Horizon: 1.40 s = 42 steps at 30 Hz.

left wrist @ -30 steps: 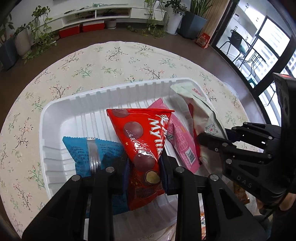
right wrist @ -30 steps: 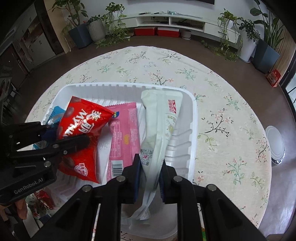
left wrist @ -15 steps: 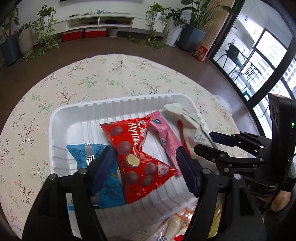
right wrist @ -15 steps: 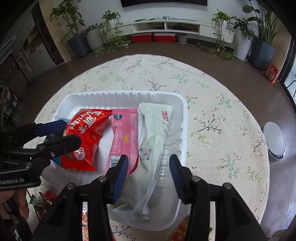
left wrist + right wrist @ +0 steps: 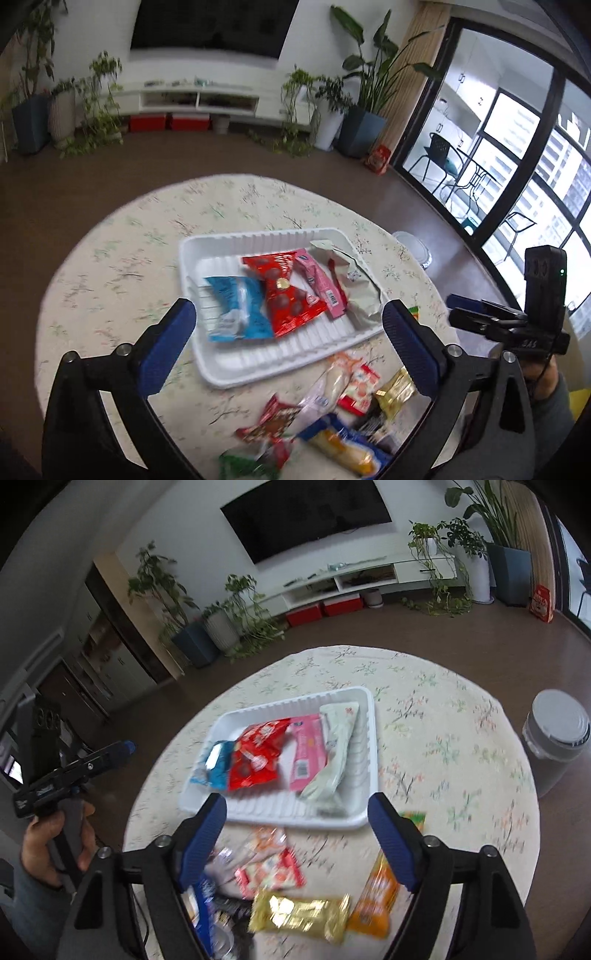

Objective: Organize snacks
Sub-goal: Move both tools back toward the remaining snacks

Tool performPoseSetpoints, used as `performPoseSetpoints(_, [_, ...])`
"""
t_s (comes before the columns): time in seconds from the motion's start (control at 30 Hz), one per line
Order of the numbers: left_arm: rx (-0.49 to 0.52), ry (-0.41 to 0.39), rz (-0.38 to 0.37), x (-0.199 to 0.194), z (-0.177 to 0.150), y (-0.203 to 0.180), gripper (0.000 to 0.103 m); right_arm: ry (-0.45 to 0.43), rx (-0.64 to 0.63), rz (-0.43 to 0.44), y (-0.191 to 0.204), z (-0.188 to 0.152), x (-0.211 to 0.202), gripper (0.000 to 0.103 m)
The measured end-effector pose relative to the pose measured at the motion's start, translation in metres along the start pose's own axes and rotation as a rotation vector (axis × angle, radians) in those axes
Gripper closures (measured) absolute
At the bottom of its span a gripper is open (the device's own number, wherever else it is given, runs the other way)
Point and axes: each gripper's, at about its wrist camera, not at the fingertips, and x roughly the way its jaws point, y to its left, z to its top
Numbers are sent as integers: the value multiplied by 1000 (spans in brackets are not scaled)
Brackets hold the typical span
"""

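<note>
A white tray on the round table holds a blue packet, a red chocolate bag, a pink packet and a pale pouch. My left gripper hangs above the tray's near edge, its jaws opening wide with nothing between them. The right wrist view shows the same tray, with the red bag and pale pouch lying loose in it. My right gripper is also opening and holds nothing. Below it lie loose snacks, among them a gold bar and an orange packet.
A floral cloth covers the round table. More loose packets lie blurred at its near edge. A grey bin stands on the floor to the right. A hand holds the left gripper's handle. Plants and a TV shelf line the far wall.
Both grippers let go, the left of the red bag and the right of the pale pouch. Both opened wide and drew back and up from the tray. The loose snack pile came into view.
</note>
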Motion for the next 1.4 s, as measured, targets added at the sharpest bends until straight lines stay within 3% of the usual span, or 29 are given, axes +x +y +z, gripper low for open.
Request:
performPoseSetpoints(0.1, [79,-15,83,-27,-35,0,0,-17,51,35,1,-33,-17,21])
performPoseSetpoints(0.17, [39,66,102,-32,-64,7,0,-44,99,66,-2,-55,-26,21])
performPoseSetpoints(0.3, [-51,107,118,-38,-122,22,1,-74,192,121,-4,-93,-34,21])
performPoseSetpoints(0.37, [-107,148,130,-35,-148,27,2,-80,187,117,0,-102,-35,21])
performPoseSetpoints(0.47, [-98,189,126,-24,-167,22,2,-104,137,110,11,-100,-36,21])
performPoseSetpoints(0.6, [-24,202,107,-14,-161,12,2,-85,113,85,14,-107,-30,21])
performPoseSetpoints(0.9, [186,309,104,32,-137,5,2,-90,81,67,14,-108,-30,21])
performPoseSetpoints(1.07, [221,380,128,62,-140,12,2,-78,75,67,16,-108,-25,21])
performPoseSetpoints(1.23, [185,365,86,71,-138,14,2,-66,51,62,20,-110,-22,21])
performPoseSetpoints(1.33, [175,352,98,76,-137,16,14,-60,25,53,24,-111,-22,21])
performPoseSetpoints(1.4, [176,347,117,75,-137,17,27,-58,10,47,27,-112,-21,21])
